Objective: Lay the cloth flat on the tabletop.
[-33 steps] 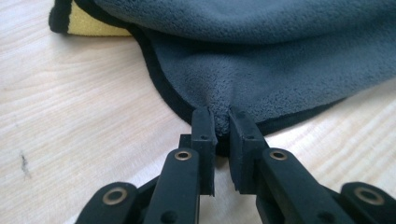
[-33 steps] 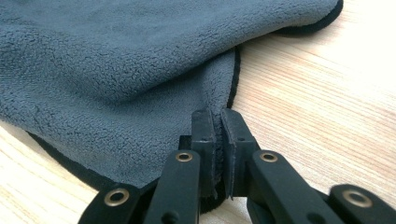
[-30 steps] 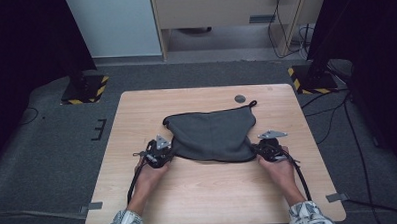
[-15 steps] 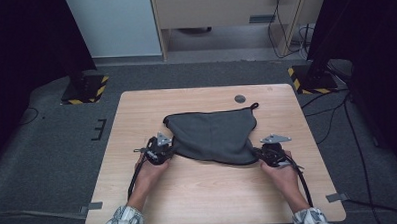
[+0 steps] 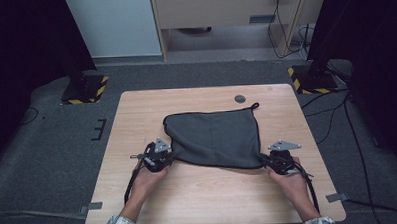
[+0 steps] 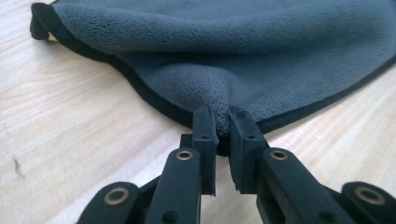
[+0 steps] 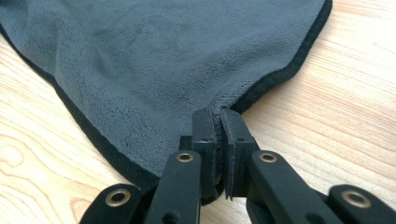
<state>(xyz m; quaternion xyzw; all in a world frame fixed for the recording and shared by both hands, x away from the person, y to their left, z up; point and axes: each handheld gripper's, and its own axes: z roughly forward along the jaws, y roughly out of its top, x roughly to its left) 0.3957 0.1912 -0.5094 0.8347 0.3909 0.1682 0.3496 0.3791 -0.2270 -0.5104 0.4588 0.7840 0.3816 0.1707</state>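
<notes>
free: bare table [image 5: 204,192] near edge | obstacle: cloth [image 5: 215,139] mid-table, small disc [image 5: 240,98] beyond

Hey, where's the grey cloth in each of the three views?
High view: cloth lies mid-table, its near corners pinched by the left hand-held gripper and right hand-held gripper.
Left gripper view: cloth spreads across the top, a corner between the jaws.
Right gripper view: cloth spreads across the upper left.
Shared landmark: its black hem.
</notes>
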